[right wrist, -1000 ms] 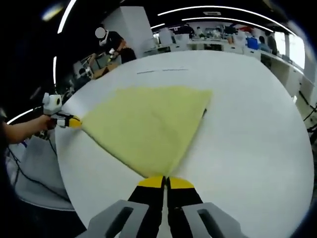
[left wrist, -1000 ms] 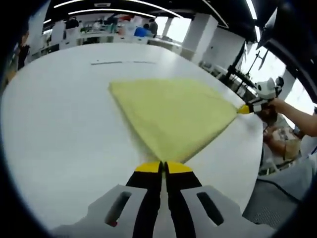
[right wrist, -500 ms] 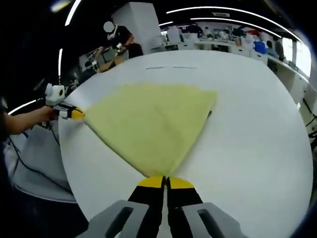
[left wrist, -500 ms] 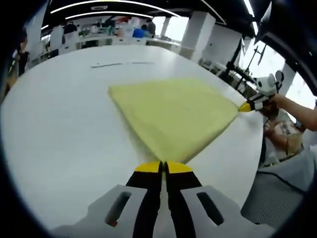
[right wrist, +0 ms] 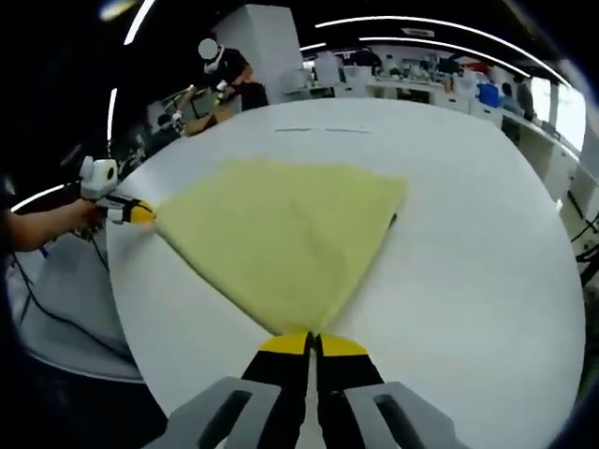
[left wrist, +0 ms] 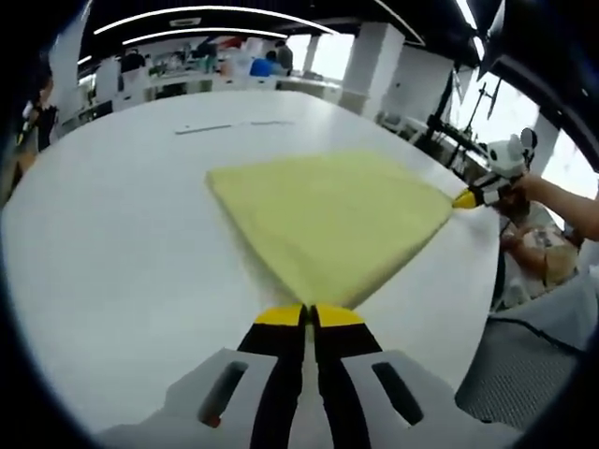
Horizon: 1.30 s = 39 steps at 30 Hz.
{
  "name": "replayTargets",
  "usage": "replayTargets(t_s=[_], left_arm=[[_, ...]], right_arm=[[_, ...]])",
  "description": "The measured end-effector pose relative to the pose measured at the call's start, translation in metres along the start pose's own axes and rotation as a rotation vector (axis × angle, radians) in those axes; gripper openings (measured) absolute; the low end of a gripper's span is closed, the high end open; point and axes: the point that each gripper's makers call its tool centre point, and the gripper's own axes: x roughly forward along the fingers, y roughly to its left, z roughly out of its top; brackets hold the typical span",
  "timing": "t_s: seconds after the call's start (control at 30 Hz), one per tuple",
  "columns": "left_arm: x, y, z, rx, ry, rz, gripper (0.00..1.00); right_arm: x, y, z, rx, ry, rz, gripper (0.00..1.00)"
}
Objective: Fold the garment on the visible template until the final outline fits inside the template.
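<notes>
A yellow garment (left wrist: 328, 220) lies folded flat on the round white table (left wrist: 112, 243), pulled taut between two corners. In the left gripper view my left gripper (left wrist: 309, 316) is shut on the near corner. At the far right corner my right gripper (left wrist: 465, 198) is held by a hand. In the right gripper view the garment (right wrist: 281, 234) spreads out from my right gripper (right wrist: 312, 342), which is shut on its near corner. My left gripper (right wrist: 138, 213) pinches the far left corner. A thin dark template line (left wrist: 234, 125) is marked on the table beyond the cloth.
The table edge (left wrist: 487, 281) runs just past the right gripper, with grey cloth and cables below. The template line (right wrist: 323, 130) also lies far beyond the garment. A short dark mark (right wrist: 394, 220) sits by the garment's right edge. Desks and people stand in the background.
Both grippers keep their hold on the garment's corners. The views have shifted only slightly, and the cloth lies much as before.
</notes>
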Motion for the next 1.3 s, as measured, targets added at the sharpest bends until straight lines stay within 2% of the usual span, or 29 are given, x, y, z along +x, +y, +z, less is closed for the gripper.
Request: replayTargets(t_s=[0.23,0.37,0.57,0.63,0.67,0.73,1.13,1.3], left_arm=[[-0.002,-0.001,0.003,-0.034,-0.029,0.002,0.02],[-0.004,-0.001,0.006,-0.032,-0.043,0.011,0.05],[-0.009,-0.005,0.017,-0.002,-0.076,0.022,0.24],[-0.011,-0.006,0.021,0.012,-0.092,0.026,0.31],[-0.011,-0.006,0.022,0.016,-0.095,0.026,0.42],[-0.014,-0.007,0.028,0.033,-0.118,0.039,0.46],[-0.033,-0.020,0.045,0.050,-0.190,0.024,0.72],[-0.041,-0.023,0.049,0.060,-0.216,0.026,0.83]], right_arm=[[0.000,0.001,0.003,-0.012,-0.013,-0.009,0.01],[-0.001,0.002,0.005,-0.013,-0.021,-0.018,0.15],[-0.004,0.007,0.015,-0.007,-0.055,-0.008,0.40],[-0.006,0.010,0.018,-0.011,-0.064,0.001,0.46],[-0.010,0.019,0.026,-0.021,-0.094,0.020,0.56],[-0.013,0.022,0.030,-0.029,-0.106,0.026,0.62],[-0.033,0.043,0.053,-0.062,-0.212,0.029,0.87],[-0.044,0.050,0.063,-0.041,-0.270,0.028,0.93]])
